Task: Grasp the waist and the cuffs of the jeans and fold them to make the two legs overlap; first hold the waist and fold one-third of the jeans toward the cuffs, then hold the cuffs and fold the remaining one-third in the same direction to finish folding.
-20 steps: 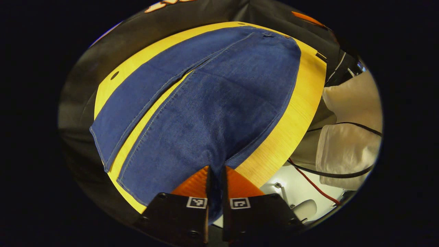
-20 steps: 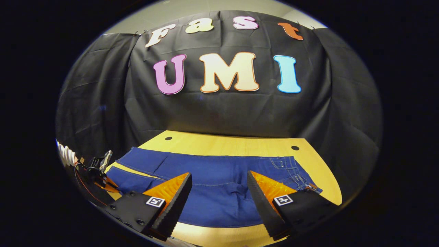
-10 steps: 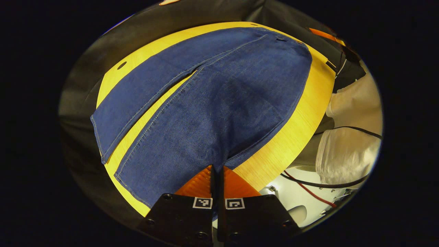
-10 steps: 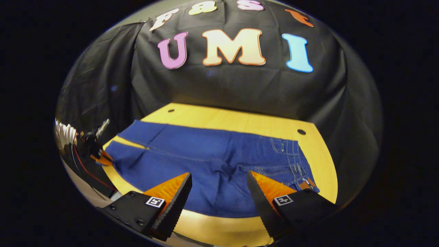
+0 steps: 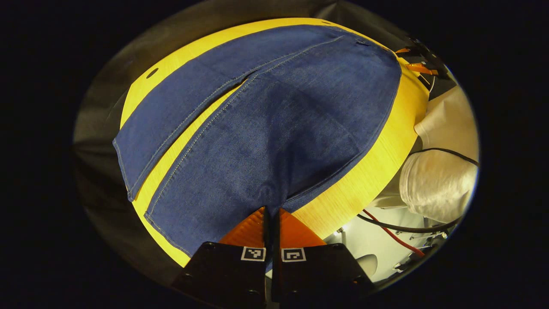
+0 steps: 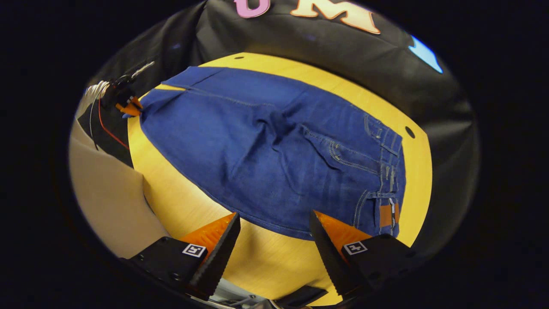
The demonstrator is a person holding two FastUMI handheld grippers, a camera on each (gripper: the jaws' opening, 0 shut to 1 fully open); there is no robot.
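Observation:
Blue jeans [image 5: 266, 128] lie flat along the yellow table [image 5: 369, 171], the two legs side by side with a narrow gap. My left gripper [image 5: 272, 211] is shut on the near leg's cuff edge at the table's corner. In the right gripper view the jeans [image 6: 266, 146] spread across the table [image 6: 257, 253], waist [image 6: 386, 171] at the right with a brown patch [image 6: 388, 214]. My right gripper [image 6: 273, 219] hangs open over the near table edge, just short of the jeans' side seam, nothing between its fingers. The left gripper [image 6: 125, 105] shows far left at the cuff.
A person's white sleeve [image 5: 433, 184] is to the right of the table, with red and black cables [image 5: 386, 229] below it. The right gripper [image 5: 414, 64] shows small at the far waist end. Black cloth surrounds the table, which has small holes [image 6: 407, 131].
The right gripper has tipped down and moved in over the table's near edge, toward the waist side. The left gripper has stayed shut on the cuff, shifting only slightly.

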